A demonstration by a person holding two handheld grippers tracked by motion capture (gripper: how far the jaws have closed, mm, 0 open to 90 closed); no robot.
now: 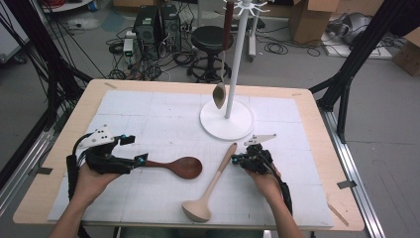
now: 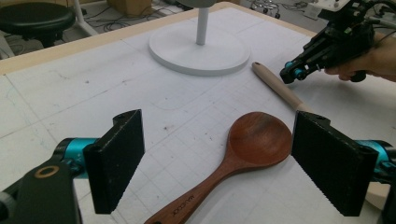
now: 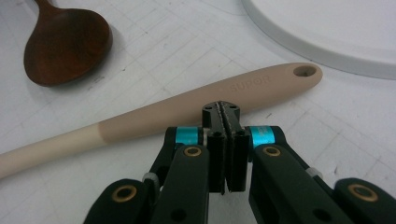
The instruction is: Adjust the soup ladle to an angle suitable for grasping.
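Right gripper (image 1: pixel 236 159) has jaws pressed together, nothing between them, tips just beside the upper handle of the beige ladle (image 1: pixel 212 184). Ladle lies diagonally on the white mat (image 1: pixel 148 109): bowl near the desk's (image 1: pixel 49 163) near edge, handle end pointing at the white rack base (image 1: pixel 227 121) toward the far edge. Left gripper (image 1: pixel 138 159) has jaws spread wide, holding nothing, parked over the handle of the dark wooden spoon (image 1: pixel 176 167), left of middle on the desk.

Likely step: right gripper picking up the ladle, probably to hang it on the rack pole (image 1: pixel 237 54), where one spoon (image 1: pixel 220 94) already hangs. To do it well: open the jaws first, since shut tips would only shove the handle. Straddle the handle across its width, below the hanging hole so the hole stays free for a hook. Come down until the pads flank the handle, then close. Bowl end is heavy, so expect it to droop when lifted.

Right gripper view shows the hanging hole (image 3: pixel 304 71) and embossed lettering on the ladle handle (image 3: pixel 210 100), plus the closed tips (image 3: pixel 223 110) right at it; too small to read from the high view. Left gripper view shows its pads (image 2: pixel 116 163) well apart with the spoon bowl (image 2: pixel 259 137) beyond them. High view alone gives the rack's hooks (image 1: pixel 246 6) and both ladle ends.
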